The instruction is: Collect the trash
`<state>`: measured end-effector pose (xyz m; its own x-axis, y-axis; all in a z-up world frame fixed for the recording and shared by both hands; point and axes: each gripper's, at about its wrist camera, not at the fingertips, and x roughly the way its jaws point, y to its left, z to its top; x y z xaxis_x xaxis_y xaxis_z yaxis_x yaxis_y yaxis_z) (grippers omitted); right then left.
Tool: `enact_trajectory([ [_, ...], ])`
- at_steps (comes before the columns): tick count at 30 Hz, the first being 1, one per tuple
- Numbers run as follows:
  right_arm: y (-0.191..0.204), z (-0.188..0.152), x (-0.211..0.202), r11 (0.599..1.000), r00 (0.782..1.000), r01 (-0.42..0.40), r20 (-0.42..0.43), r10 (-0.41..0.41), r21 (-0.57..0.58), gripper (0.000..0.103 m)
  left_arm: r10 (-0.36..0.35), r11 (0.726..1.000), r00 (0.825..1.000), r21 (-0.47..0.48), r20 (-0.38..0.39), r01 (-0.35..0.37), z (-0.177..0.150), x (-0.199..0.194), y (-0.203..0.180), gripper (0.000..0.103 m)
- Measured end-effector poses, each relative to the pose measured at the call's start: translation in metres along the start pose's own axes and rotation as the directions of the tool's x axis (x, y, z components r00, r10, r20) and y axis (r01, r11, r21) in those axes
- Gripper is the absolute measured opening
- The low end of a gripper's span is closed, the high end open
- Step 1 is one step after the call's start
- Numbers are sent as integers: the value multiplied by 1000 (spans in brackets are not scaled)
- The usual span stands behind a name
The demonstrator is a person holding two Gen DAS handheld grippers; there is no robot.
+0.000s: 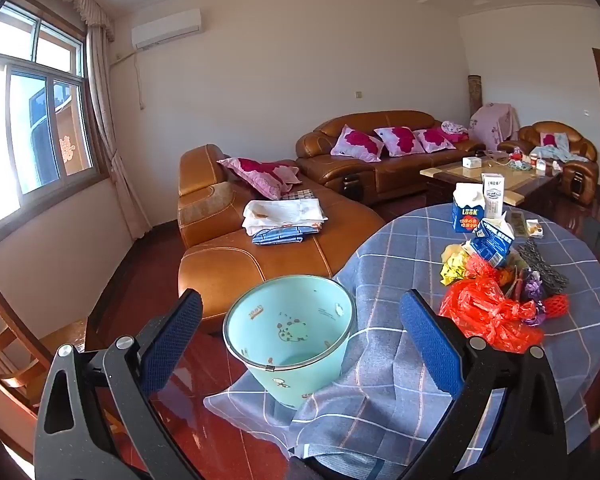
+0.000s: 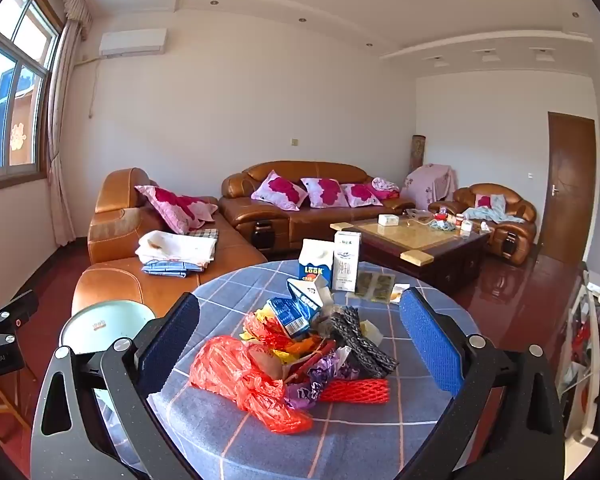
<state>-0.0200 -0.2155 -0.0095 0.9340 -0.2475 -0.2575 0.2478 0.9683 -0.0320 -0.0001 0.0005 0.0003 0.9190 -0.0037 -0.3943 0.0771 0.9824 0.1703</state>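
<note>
A light green waste bin point(image 1: 290, 344) stands on the floor against the left edge of the round table with a blue checked cloth point(image 1: 400, 368). My left gripper point(image 1: 300, 336) is open and empty, its jaws standing either side of the bin, above it. A pile of trash lies on the table: a red plastic bag point(image 2: 240, 380), a red foam net point(image 2: 356, 391), purple wrappers point(image 2: 312, 388), black netting point(image 2: 360, 340), a crushed blue carton point(image 2: 296, 312) and yellow paper point(image 1: 454, 266). My right gripper point(image 2: 300, 336) is open and empty, just above the pile.
Two upright cartons point(image 2: 332, 266) stand at the table's far side. Brown leather sofas point(image 2: 312, 208) and a coffee table point(image 2: 416, 240) lie beyond. A wooden chair point(image 1: 8, 344) is at the left. The bin also shows in the right wrist view point(image 2: 104, 326).
</note>
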Motion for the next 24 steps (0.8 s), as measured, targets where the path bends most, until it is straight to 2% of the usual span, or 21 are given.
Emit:
enact_trajectory([
  [15, 1, -1, -1, 1000, 1000, -3, 2, 3, 4, 98, 2, 1000, 1000, -4, 2, -2, 12, 8, 13, 97],
  [17, 1, -1, -1, 1000, 1000, -2, 3, 2, 5, 98, 15, 1000, 1000, -9, 11, -15, -1, -1, 6, 97],
  [24, 0, -1, -1, 1000, 1000, -2, 6, 2, 8, 98, 18, 1000, 1000, -12, 14, -18, 0, -2, 7, 97],
])
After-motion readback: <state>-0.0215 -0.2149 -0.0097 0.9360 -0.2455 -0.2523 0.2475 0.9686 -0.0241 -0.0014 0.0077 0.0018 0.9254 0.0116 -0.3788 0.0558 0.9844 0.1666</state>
